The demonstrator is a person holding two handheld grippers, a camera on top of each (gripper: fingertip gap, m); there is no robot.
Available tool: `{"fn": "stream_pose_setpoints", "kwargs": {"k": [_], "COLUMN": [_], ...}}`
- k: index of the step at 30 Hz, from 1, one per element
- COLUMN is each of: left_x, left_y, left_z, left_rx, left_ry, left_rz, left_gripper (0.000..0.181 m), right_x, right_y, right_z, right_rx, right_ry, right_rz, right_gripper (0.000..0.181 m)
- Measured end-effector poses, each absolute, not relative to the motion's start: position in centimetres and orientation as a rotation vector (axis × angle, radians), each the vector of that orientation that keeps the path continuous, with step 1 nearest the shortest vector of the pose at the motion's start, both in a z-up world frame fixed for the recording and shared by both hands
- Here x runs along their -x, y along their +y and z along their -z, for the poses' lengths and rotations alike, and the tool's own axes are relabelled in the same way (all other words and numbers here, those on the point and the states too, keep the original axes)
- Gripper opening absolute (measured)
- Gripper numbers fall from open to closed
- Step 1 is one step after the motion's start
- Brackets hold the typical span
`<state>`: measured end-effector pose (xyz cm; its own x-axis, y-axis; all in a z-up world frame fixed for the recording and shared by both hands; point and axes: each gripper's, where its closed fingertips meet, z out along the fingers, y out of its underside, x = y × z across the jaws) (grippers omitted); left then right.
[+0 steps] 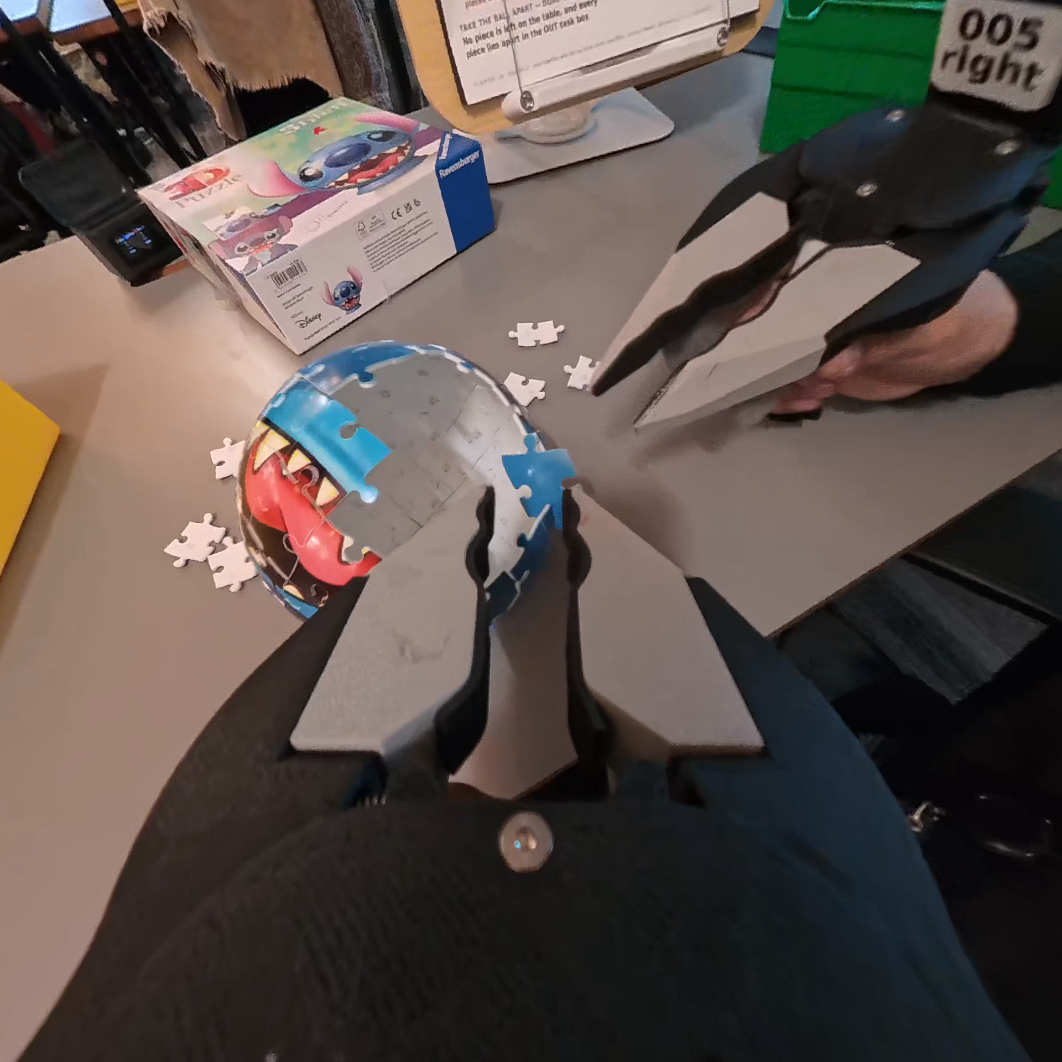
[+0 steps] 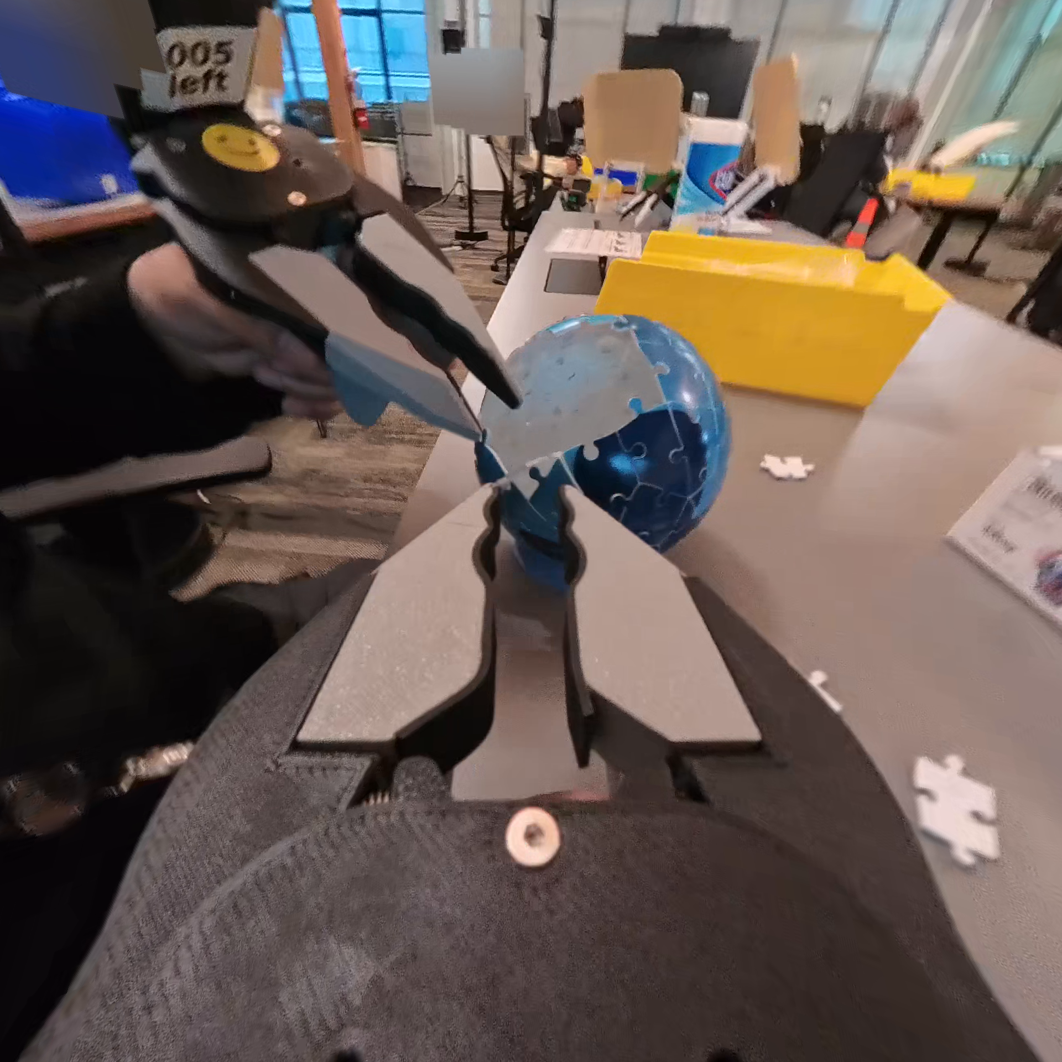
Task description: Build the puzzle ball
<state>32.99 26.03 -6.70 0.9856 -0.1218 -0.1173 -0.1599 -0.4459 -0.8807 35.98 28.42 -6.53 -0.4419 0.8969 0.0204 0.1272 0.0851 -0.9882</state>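
Note:
The partly built puzzle ball [image 1: 402,437] lies on the grey table [image 1: 747,488] with its open side up, showing the grey inside; its outside is blue with a red mouth and teeth. My left gripper [image 1: 528,493] is shut on the ball's rim, with a blue piece [image 1: 537,477] between the tips. In the right wrist view the left gripper [image 2: 497,418] has one finger inside the ball [image 2: 661,460] and one outside. My right gripper [image 2: 530,488] is narrowly open and empty, just right of the ball; it also shows in the left wrist view [image 1: 618,408].
Loose white pieces [image 1: 535,333] [image 1: 198,537] [image 2: 954,816] lie around the ball. The puzzle box [image 1: 345,230] stands behind it, with a sign stand [image 1: 574,57] and a green box [image 1: 833,86] at the back. A yellow bin [image 2: 776,322] is on the left. The table edge [image 1: 862,592] runs close on the right. Left tips to right tips: about 5 centimetres.

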Motion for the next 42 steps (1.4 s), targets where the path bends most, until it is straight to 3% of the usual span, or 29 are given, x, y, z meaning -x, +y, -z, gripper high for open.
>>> {"fn": "stream_pose_setpoints", "kwargs": {"k": [2,15,20,38,42], "left_x": [-33.0,-32.4,-32.0,-32.0,-32.0], "left_y": [25.9,22.8,22.4,22.6,22.5], "left_z": [7.0,4.9,5.2,5.9,6.0], "left_rx": [2.049,1.974,1.978,1.971,1.972], "left_ry": [0.223,0.266,0.271,0.272,0.27], "left_rz": [-0.072,-0.004,-0.007,0.007,0.014], "left_gripper": [0.026,0.031,0.031,0.03,0.03], "right_x": [-35.6,-33.6,-33.7,-33.2,-33.2], "right_y": [27.7,27.8,27.9,26.6,26.3], "right_z": [6.3,7.6,6.5,7.8,7.6], "right_rx": [1.112,1.502,1.487,1.493,1.482], "right_ry": [-1.631,-1.454,-1.409,-1.462,-1.468], "right_rz": [-1.454,-1.646,-1.679,-1.643,-1.652], "right_gripper": [0.023,0.018,0.023,0.002,0.007]}}
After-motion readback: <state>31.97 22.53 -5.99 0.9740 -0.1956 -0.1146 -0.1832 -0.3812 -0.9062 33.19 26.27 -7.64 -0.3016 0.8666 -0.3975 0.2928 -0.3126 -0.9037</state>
